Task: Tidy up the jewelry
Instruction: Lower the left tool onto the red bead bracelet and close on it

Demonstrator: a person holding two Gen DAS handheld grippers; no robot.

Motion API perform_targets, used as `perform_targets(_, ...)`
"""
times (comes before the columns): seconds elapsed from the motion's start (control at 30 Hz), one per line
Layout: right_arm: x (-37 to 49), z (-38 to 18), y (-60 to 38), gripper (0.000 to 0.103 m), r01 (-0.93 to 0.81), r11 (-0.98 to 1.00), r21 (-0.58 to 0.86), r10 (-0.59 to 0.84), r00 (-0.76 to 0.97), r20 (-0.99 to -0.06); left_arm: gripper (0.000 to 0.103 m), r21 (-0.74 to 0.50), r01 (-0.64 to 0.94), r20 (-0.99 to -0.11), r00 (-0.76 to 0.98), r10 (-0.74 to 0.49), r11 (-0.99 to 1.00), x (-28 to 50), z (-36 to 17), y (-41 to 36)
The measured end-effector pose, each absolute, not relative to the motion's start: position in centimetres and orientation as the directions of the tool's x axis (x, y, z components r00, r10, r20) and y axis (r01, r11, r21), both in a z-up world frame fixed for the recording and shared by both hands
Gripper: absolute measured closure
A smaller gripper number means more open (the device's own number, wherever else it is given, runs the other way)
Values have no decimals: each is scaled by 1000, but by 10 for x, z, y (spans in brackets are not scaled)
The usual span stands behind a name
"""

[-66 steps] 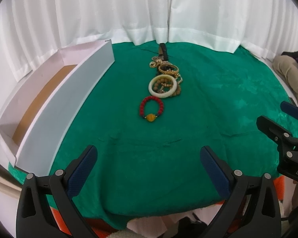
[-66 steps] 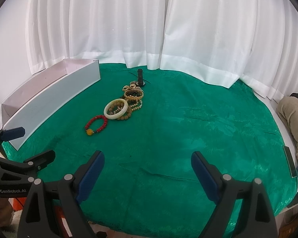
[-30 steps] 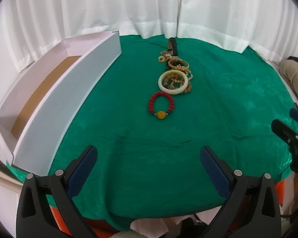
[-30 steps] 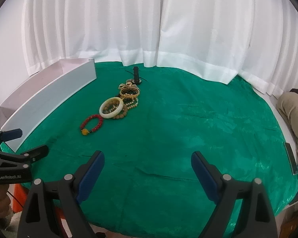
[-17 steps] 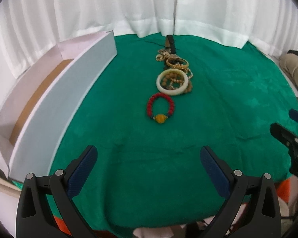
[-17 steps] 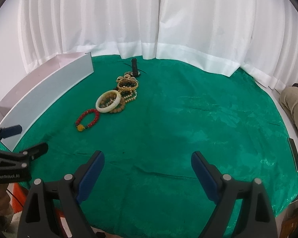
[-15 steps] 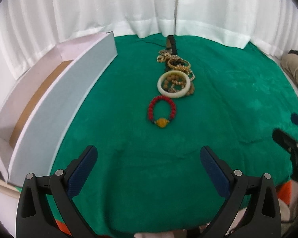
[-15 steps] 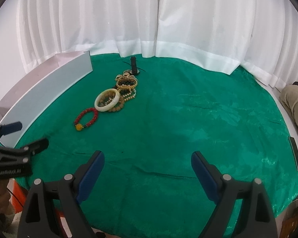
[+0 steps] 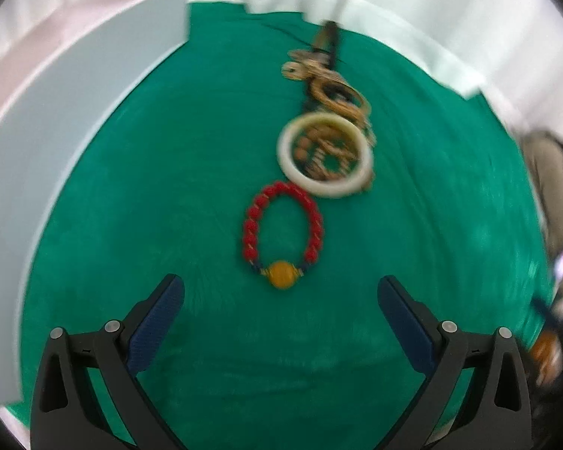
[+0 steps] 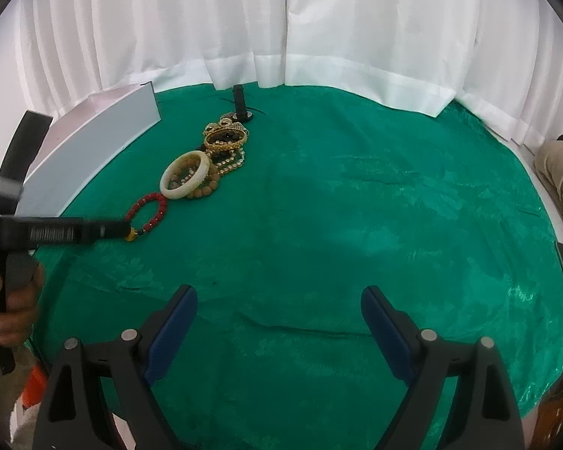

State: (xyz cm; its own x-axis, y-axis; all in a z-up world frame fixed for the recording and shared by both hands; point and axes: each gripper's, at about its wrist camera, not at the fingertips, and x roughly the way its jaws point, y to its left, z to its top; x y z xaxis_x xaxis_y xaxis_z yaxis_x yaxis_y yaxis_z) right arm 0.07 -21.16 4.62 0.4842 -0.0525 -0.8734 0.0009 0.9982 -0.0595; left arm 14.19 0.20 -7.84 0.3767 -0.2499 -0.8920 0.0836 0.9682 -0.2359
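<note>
The red bead bracelet (image 9: 282, 233) lies flat on the green cloth (image 10: 356, 225), nearest the front edge of a line of jewelry running toward the back edge. Its yellow bead (image 9: 281, 273) faces me. Just behind it, and nearly touching, sits the white bangle (image 9: 325, 155) over brown beads, then the gold bracelets (image 10: 225, 138) and a dark strap (image 10: 239, 102). The open white box (image 10: 94, 157) stands along the left edge of the cloth.

My left claw (image 9: 281, 302) is spread wide and empty, its opening centred just short of the yellow bead; the right-wrist view shows its tip beside that bead. My right claw (image 10: 279, 309) is likewise wide and empty, over bare cloth near the front edge, well apart from the jewelry.

Judgement: the step in hand is picking up the red bracelet. I should close on the bead strand, not the cloth, and lift clear of the bangle.

A light label runs along my left claw's arm; it is too blurred to read.
</note>
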Motion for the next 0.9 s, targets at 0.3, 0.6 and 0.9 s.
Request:
perform_targets(0.3,3,40,-223,12,18,999,-31,-36,472,-881,5,53,-70,-903,423,78,996,149,-112,-1)
perform_targets(0.6,3,40,-237,12,66,998,-19,-48,480,-876,7,77,-50,-923,375,90,996,117,-106,34)
perform_targets(0.9,-3,47,-233,12,41,999,-19,-37,498,-866,87,80,49,-910,411,53,996,104,-100,6)
